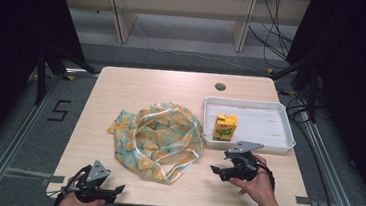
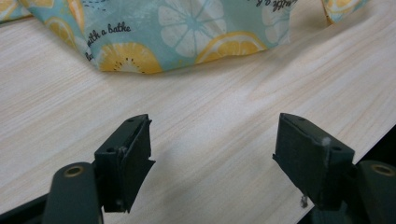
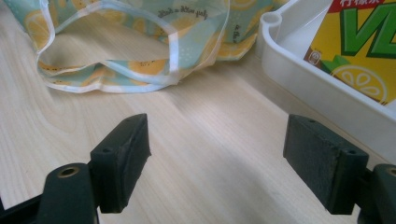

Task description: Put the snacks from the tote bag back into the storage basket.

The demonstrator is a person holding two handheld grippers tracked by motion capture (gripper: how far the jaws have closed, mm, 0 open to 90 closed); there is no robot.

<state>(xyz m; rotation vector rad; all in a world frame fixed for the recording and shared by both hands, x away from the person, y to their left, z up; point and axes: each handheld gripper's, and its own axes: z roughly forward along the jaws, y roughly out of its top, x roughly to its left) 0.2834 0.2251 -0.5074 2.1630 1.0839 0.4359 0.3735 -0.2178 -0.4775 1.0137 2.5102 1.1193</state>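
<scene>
A: Bag position?
B: Crumpled flat at table centre, beyond both grippers.
A: Gripper status?
B: Left gripper at the near edge, jaws apart, empty. Right gripper near the tray, jaws wide, empty.
A: Farther back?
B: Carton upright in the tray.

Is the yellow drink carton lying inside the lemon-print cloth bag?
No, the yellow drink carton stands in the white plastic tray, beside the lemon-print cloth bag.
</scene>
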